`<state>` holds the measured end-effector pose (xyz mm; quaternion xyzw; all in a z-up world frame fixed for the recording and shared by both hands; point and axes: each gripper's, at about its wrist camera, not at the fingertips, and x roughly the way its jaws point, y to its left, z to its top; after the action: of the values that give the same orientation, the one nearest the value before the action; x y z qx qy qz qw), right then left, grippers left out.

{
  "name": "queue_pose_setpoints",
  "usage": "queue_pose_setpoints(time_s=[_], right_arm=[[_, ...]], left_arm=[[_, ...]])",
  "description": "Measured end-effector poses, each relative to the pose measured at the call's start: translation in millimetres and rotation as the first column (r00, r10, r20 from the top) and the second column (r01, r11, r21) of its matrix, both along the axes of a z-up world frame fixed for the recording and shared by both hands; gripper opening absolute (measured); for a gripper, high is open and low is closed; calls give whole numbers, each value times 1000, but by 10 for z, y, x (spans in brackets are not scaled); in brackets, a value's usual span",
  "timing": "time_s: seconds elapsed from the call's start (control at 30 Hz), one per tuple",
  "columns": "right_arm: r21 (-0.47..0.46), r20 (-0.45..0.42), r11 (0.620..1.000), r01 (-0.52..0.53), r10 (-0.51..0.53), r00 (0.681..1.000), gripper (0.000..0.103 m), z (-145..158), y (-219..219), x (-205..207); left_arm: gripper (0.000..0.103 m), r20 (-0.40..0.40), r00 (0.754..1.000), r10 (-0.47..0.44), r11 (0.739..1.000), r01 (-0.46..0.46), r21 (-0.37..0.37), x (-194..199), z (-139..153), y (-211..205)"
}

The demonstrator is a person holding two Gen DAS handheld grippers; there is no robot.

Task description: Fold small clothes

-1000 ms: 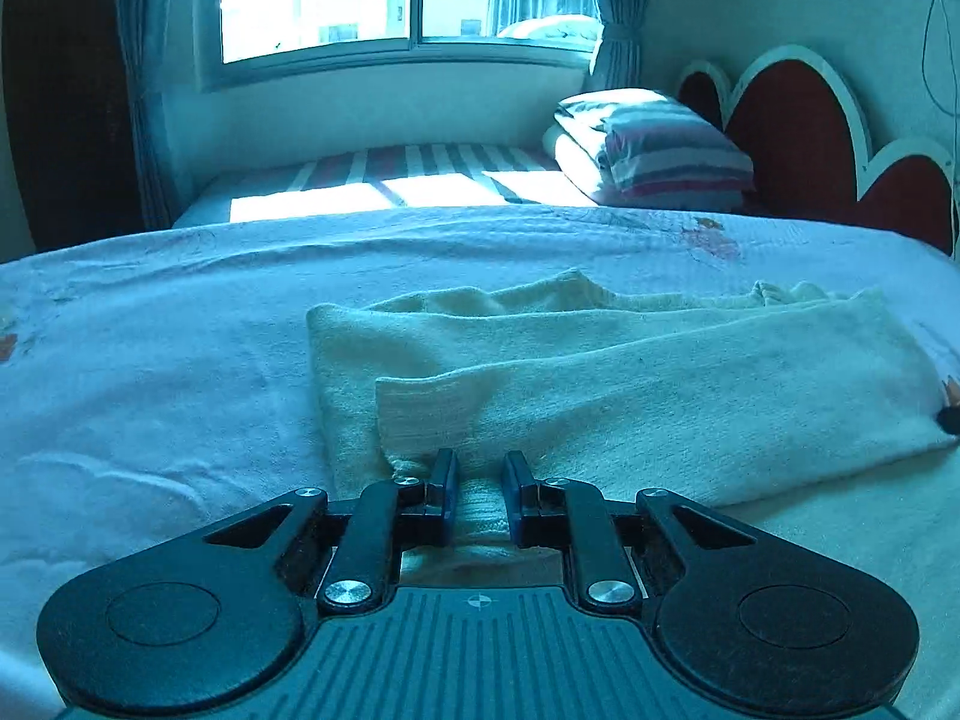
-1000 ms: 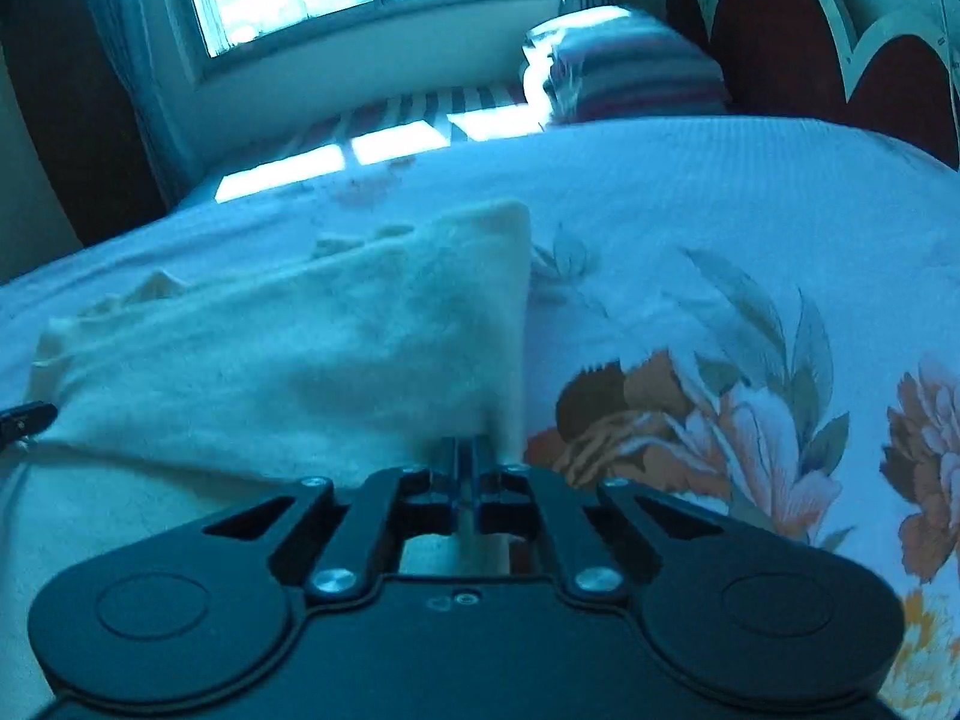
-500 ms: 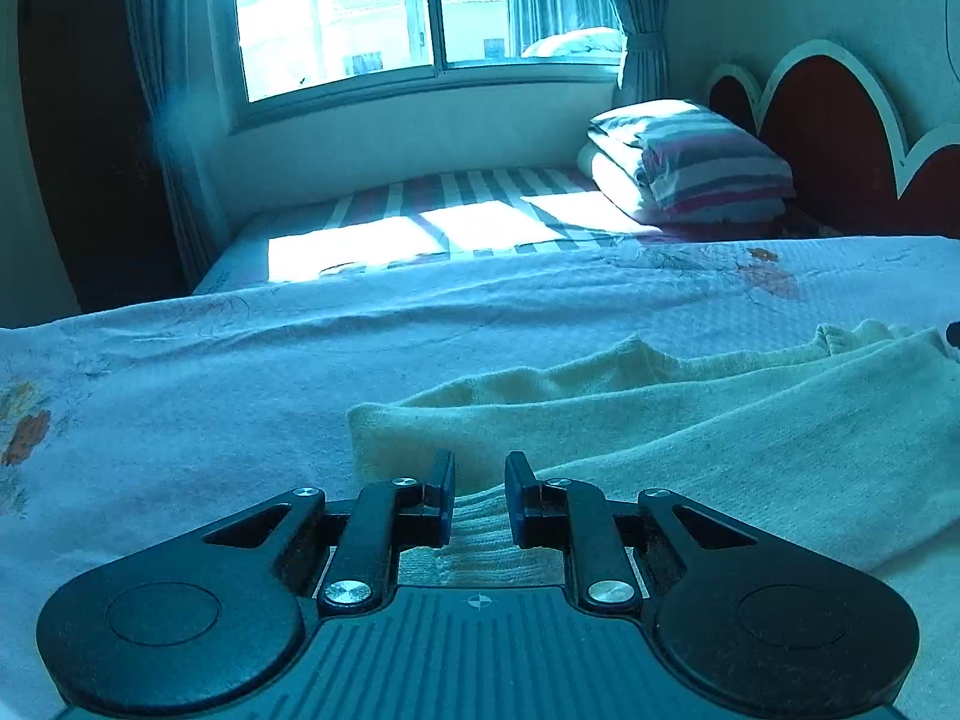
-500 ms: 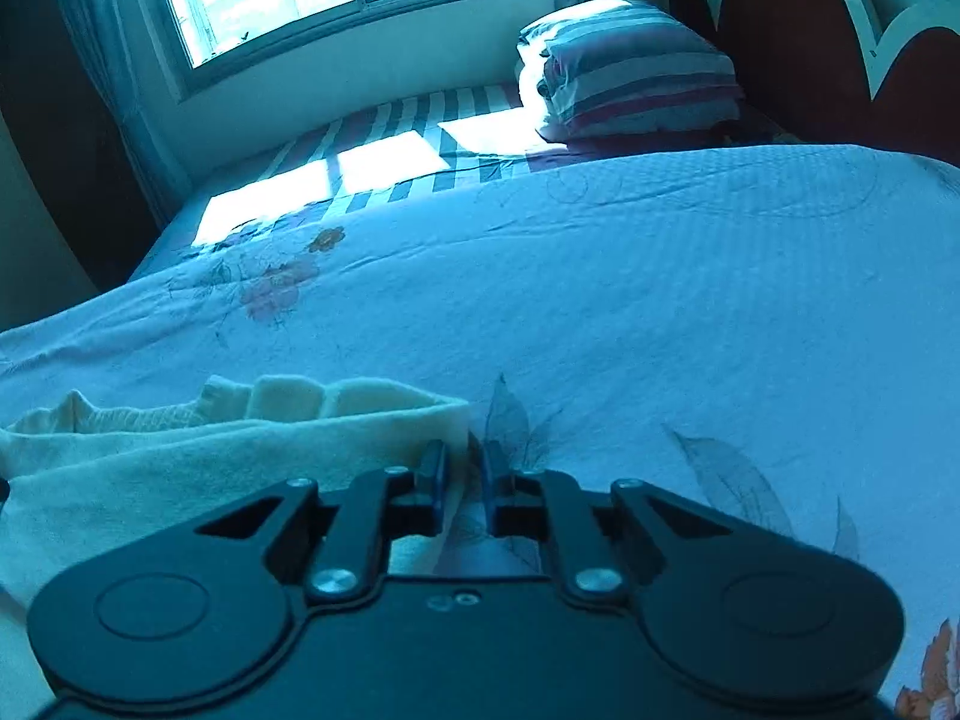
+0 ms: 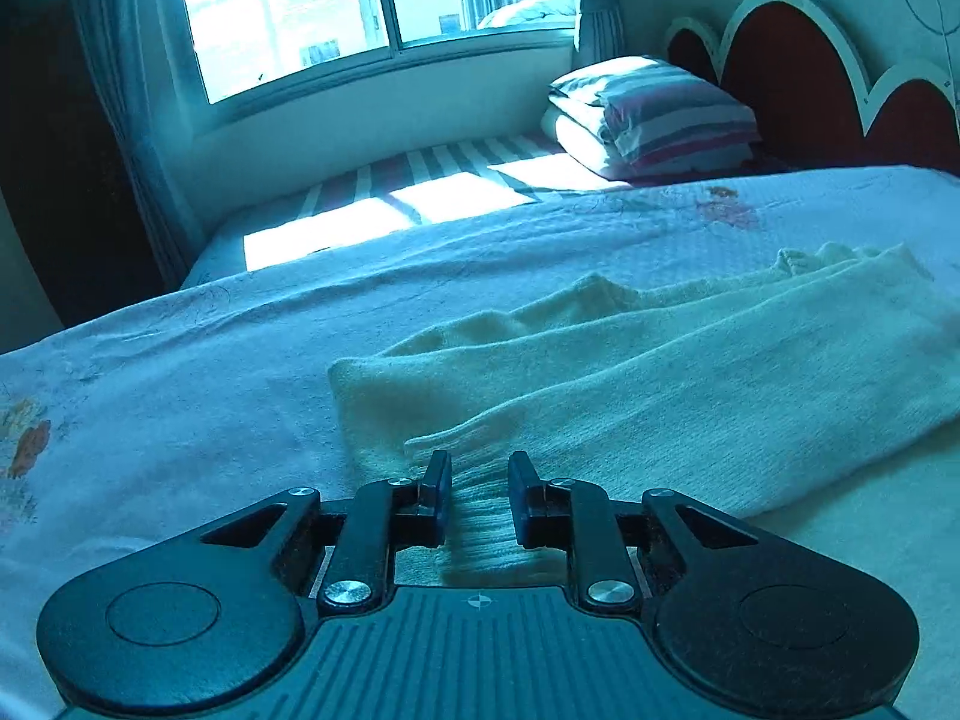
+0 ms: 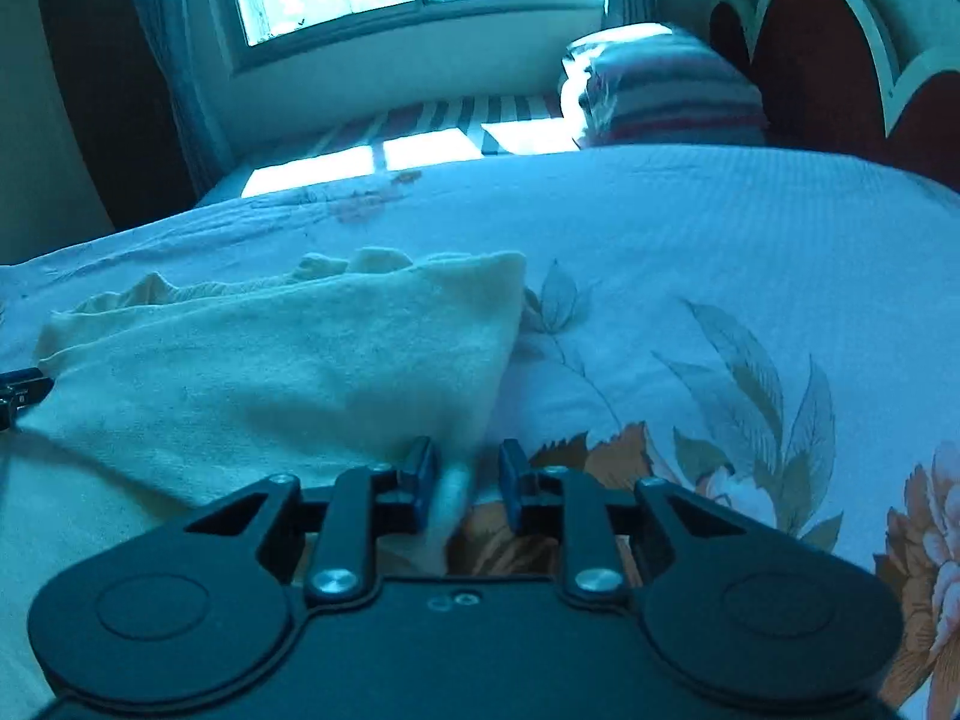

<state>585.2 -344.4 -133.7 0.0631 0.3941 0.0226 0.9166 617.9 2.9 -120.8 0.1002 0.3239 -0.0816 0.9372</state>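
Note:
A cream knitted garment point(image 5: 660, 384) lies folded into a long band across the floral bedspread point(image 5: 180, 390). My left gripper point(image 5: 480, 474) is at its near left end. The ribbed hem fills the gap between the two pads, and the jaws are just beginning to open. My right gripper point(image 6: 468, 468) is at the garment's point(image 6: 288, 360) near right corner with its jaws opening. A bit of the cloth's edge rests against the left finger point(image 6: 423, 465), with bedspread showing in the rest of the gap. The left gripper's tip point(image 6: 21, 393) shows at the far left edge of the right wrist view.
Striped pillows point(image 5: 654, 114) are stacked by the red scalloped headboard point(image 5: 798, 78) at the back right. A window point(image 5: 336, 6) with curtains faces a sunlit striped mattress. Bare bedspread point(image 6: 690, 252) stretches right of the garment.
The right jaws were shut on the garment's corner and have parted, leaving the cloth loose against one finger. The left jaws have widened slightly around the hem. Both views have swung.

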Motion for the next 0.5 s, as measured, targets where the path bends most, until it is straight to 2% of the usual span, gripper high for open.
queue_pose_setpoints(time_s=[0.03, 0.07, 0.1, 0.13, 0.17, 0.23, 0.3, 0.33, 0.37, 0.4, 0.47, 0.5], right_arm=[[20, 17, 1000, 16, -16, 1000, 24, 29, -10, 16], [19, 61, 1000, 16, -17, 998, 24, 79, -12, -26], [9, 104, 1000, 8, -8, 995, 25, 104, -11, -74], [15, 115, 1000, 2, -4, 993, 25, 100, -26, -107], [42, 118, 999, -5, 0, 993, 26, 76, -81, -157], [83, 129, 996, -21, 10, 992, 28, -14, -180, -289], [101, 108, 994, -49, 38, 993, 34, -187, -263, -468], [125, 86, 990, -57, 47, 995, 36, -291, -318, -557], [146, 62, 987, -60, 51, 997, 43, -395, -349, -658], [163, 35, 985, -57, 52, 998, 48, -490, -373, -750], [205, -24, 978, -41, 47, 999, 48, -672, -437, -961], [230, -46, 973, -25, 37, 998, 49, -746, -458, -1063]], left_arm=[[31, 18, 1000, 0, 1000, 0, -24, -102, 86, 40], [64, 40, 999, 19, 999, -18, -28, -247, 169, 77], [84, 56, 997, 44, 999, -43, -27, -385, 223, 117], [99, 88, 993, 75, 997, -74, -22, -609, 287, 169], [99, 99, 991, 89, 996, -88, -13, -808, 323, 215], [99, 50, 993, 106, 994, -106, -7, -1168, 336, 316], [99, -12, 988, 153, 986, -153, -62, -1606, 283, 470], [98, -61, 985, 162, 981, -167, -95, -1768, 244, 533], [98, -128, 979, 159, 974, -177, -145, -1981, 178, 611], [94, -175, 973, 149, 965, -182, -189, -2162, 124, 676], [60, -278, 951, 136, 939, -214, -270, -2534, -14, 809], [58, -311, 942, 126, 926, -224, -303, -2673, -57, 870]])
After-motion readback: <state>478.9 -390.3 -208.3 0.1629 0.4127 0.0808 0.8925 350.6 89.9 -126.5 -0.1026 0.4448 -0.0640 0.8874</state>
